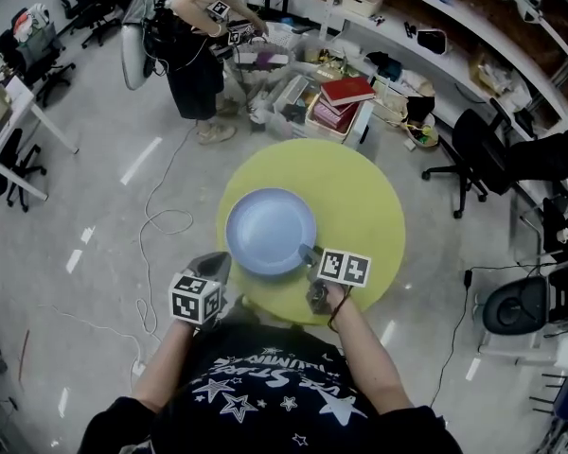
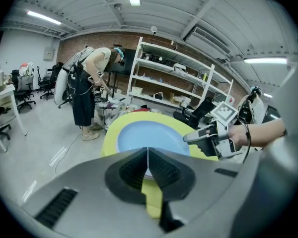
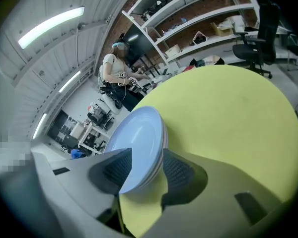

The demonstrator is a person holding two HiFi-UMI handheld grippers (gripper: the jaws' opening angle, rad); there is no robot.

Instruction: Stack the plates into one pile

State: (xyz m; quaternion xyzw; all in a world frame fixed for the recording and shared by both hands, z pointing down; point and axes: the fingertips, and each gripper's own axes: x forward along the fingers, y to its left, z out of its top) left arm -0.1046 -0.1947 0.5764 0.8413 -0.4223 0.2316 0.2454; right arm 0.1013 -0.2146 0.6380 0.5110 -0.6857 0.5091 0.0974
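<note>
The pile of plates [image 1: 270, 230], blue plate on top, is being borne by the round yellow table [image 1: 369, 192], set toward nine o'clock of the table's middle and near its edge. At about five o'clock of the pile, the rim is being straddled by the right gripper [image 3: 144, 170]: its jaws are standing apart, one above and one below the stacked rims, and no squeeze is being applied. The left gripper [image 2: 148, 167] is being held at about seven o'clock of the pile with its jaws closed on nothing.

A snag is being risked, it is judged: if the right gripper is drawn away at a slant, the rim could be caught by a pad. The upper plates would then be slid out of line, or the whole pile dragged toward the table's near edge.
</note>
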